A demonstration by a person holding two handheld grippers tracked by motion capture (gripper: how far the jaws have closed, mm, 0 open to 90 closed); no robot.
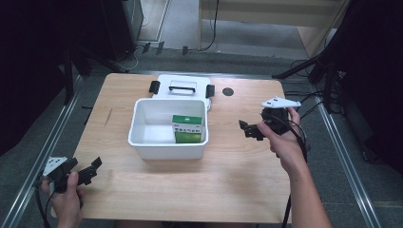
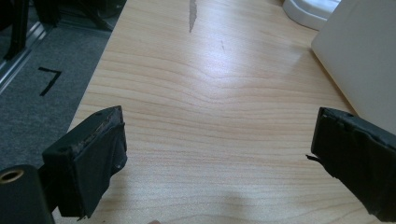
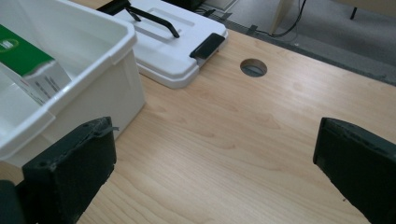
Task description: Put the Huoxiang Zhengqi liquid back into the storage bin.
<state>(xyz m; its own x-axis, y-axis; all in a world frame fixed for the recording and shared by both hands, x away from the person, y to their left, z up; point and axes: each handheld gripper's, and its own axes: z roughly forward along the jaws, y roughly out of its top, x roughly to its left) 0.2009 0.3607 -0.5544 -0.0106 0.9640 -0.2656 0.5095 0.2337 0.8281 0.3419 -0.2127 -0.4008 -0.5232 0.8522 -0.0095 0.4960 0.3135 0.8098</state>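
A white rectangular storage box (image 1: 167,137) is sitting open and upright near the middle of the wooden table (image 1: 228,175). A green and white carton (image 1: 187,124) is lying inside it, against the right-hand wall; a second green item is showing just in front of that carton, though its form is unclear. The box's white lid (image 1: 183,88), with a black handle and black latches at each end, is lying flat on the table directly behind the box, touching or nearly touching its rear wall.
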